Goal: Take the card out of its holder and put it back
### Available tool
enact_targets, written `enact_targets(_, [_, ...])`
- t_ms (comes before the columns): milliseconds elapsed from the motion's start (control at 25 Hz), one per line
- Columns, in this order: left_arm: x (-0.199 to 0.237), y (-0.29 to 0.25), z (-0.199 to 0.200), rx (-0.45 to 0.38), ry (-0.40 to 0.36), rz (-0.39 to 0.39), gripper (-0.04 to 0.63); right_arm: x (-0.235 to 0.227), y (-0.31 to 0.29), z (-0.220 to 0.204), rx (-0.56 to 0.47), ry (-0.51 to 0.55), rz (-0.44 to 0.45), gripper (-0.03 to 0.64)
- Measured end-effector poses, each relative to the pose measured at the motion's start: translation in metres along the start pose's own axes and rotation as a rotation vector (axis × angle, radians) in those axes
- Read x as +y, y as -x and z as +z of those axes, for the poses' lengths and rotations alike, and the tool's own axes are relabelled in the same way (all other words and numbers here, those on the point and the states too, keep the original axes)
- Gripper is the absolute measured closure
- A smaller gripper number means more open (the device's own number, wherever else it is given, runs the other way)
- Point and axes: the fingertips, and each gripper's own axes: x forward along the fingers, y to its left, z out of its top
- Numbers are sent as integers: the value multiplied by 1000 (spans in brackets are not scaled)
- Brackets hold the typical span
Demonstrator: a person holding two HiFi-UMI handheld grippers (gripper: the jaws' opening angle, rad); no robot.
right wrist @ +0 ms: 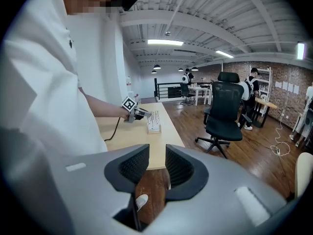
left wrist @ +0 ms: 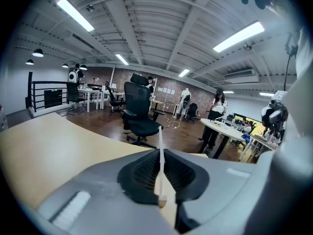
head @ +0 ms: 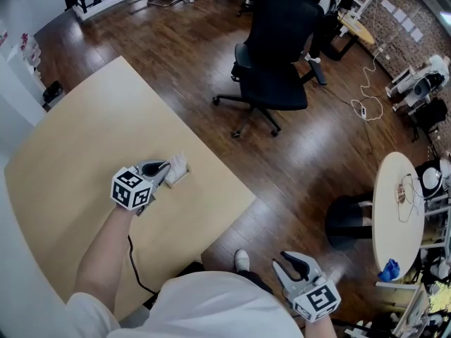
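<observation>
My left gripper (head: 168, 167) rests on the tan table (head: 77, 139) with its tips against the small card holder (head: 177, 170). In the left gripper view its dark pads are shut on a thin white card (left wrist: 160, 153), which is seen edge-on and upright, its lower end in a small pale base (left wrist: 162, 199). The right gripper view shows the holder (right wrist: 154, 123) from afar, white cards standing in it and the left gripper (right wrist: 140, 113) touching it. My right gripper (head: 293, 260) hangs off the table by my side, open, with only floor between its pads (right wrist: 132, 168).
A black office chair (head: 276, 62) stands on the wood floor beyond the table's far edge. At the right are a round white table (head: 394, 210) and a black stool (head: 348, 222). A cable (head: 134, 259) trails from my left arm over the table's near edge.
</observation>
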Motion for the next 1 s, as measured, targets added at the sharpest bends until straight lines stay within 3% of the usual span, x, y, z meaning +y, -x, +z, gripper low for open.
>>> enact_targets(280, [-2, 18, 25, -41, -21, 23, 580, -2, 2, -2, -24, 4, 19, 509])
enact_targets(600, [-12, 50, 54, -103, -37, 101, 580, -13, 6, -6, -61, 27, 70, 509])
enact_targets(1000, [-64, 132, 58, -212, 11, 306, 580, -38, 4, -2, -103, 138, 250, 509])
